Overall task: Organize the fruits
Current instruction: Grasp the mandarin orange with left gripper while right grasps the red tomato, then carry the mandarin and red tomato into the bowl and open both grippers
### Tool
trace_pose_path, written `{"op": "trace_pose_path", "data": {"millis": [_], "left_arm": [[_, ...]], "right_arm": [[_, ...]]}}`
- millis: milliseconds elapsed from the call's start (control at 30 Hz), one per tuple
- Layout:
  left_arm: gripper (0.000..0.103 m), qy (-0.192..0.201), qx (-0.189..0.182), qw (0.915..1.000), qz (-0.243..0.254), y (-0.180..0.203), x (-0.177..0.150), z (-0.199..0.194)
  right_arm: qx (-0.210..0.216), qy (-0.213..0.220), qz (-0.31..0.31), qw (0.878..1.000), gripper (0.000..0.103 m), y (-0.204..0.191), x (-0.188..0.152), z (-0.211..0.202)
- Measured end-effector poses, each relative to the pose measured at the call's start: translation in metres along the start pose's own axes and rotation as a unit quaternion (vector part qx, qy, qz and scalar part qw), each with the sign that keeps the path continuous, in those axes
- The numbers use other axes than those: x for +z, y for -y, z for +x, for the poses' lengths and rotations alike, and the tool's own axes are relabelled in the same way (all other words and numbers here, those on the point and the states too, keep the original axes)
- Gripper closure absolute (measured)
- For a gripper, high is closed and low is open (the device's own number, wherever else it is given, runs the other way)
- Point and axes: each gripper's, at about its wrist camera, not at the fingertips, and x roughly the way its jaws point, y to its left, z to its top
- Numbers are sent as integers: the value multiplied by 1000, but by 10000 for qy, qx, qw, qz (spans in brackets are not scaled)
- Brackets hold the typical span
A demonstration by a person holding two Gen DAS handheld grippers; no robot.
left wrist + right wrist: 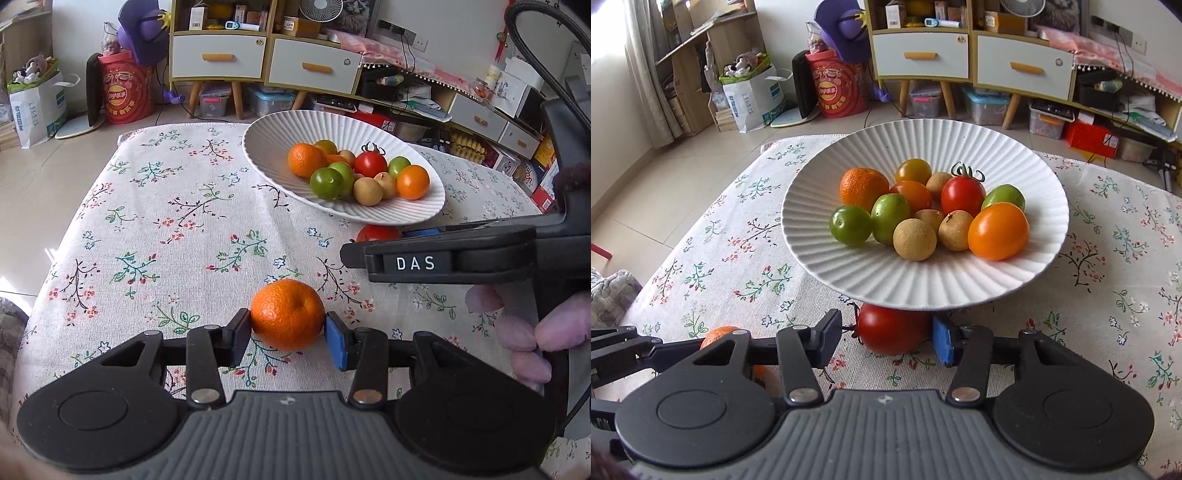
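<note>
Close in, the left hand-held gripper [288,338] has its two pads pressed against the sides of a mandarin orange [287,314], narrow-set and gripping it just above the floral cloth of the desk [155,229]. Alongside, the right hand-held gripper [886,338] sits partly closed around a red tomato [892,328] lying on the cloth: the blue pad touches the tomato's right side, while the dark pad on the left stands just off it near the stem, so whether it is truly gripped cannot be told. From the left wrist view, the right tool crosses in from the right, with a person's fingers [524,332] on its handle.

Left of both tools the cloth lies bare out to the desk's rounded left edge, with tiled floor beyond.

Just past the tomato, overhanging it, is the near rim of a white ribbed bowl [923,288]. Inside are another mandarin, a red tomato with its stalk, orange and yellowish tomatoes, green round fruits and tan longans, all bunched at the middle
</note>
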Motion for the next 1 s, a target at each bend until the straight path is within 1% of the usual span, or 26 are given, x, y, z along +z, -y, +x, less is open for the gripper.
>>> {"op": "trace_pose_path", "data": {"millis": [233,467,733,1000], "left_arm": [[64,-7,21,10000,27,1,1,1],[64,21,-20,10000,-57,1,4,-1],[64,219,-97,9997,-47,13,13,-8],[64,508,-145,9985,-151,28,38,-8]], "right_arm": [[50,-118,-32,9999,56,2,1,-5],[292,-141,-49,9995,57,13,-1,-24],[364,118,55,9993,57,40,3,-47],[278,517,373,9976,57,61,19,-53]]}}
